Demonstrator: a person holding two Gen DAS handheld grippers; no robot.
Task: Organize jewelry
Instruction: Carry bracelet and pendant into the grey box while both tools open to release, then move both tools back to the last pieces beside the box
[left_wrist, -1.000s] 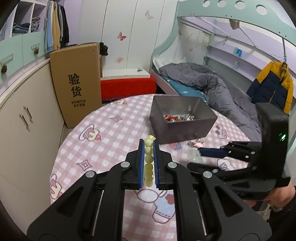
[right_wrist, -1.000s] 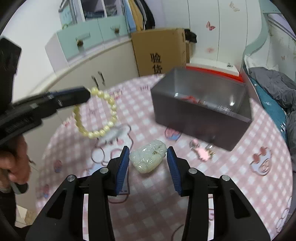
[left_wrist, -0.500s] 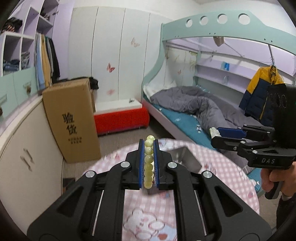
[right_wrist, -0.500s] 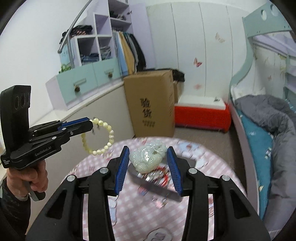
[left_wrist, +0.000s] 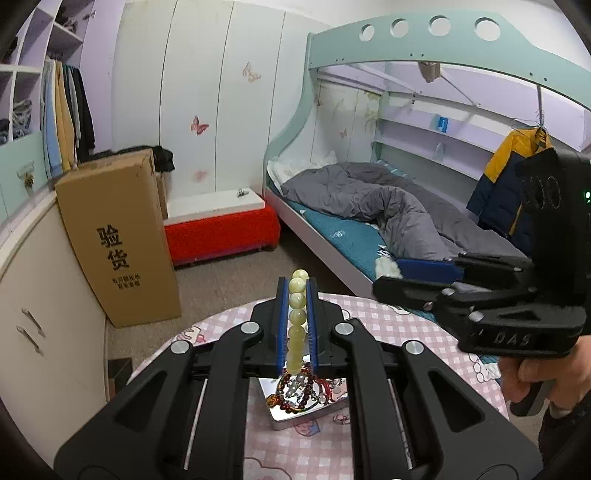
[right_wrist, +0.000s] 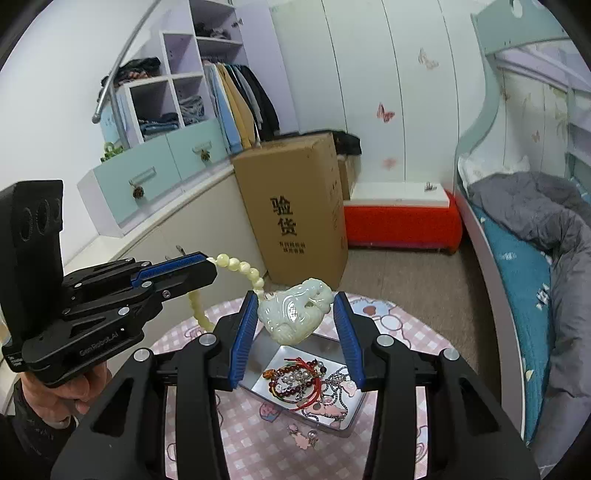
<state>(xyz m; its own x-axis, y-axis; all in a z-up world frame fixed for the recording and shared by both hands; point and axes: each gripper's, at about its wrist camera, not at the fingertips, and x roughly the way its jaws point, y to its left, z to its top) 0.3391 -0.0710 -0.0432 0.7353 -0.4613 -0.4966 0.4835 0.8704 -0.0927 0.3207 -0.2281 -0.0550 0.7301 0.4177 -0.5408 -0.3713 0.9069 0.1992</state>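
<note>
My left gripper is shut on a pale yellow-green bead bracelet; the bracelet also shows in the right wrist view, hanging from the left gripper. My right gripper is shut on a white jade carved pendant. Both are held high above a grey metal box on the pink checked table. The box holds red bead bracelets and chains. The right gripper shows from the side in the left wrist view.
Small pink earrings lie on the table in front of the box. A cardboard carton stands by the cabinets, a red bench behind it, and a bunk bed to the right.
Both grippers have risen and now look down into the metal box from above; a second ago they were low over the table, the pendant near its surface.
</note>
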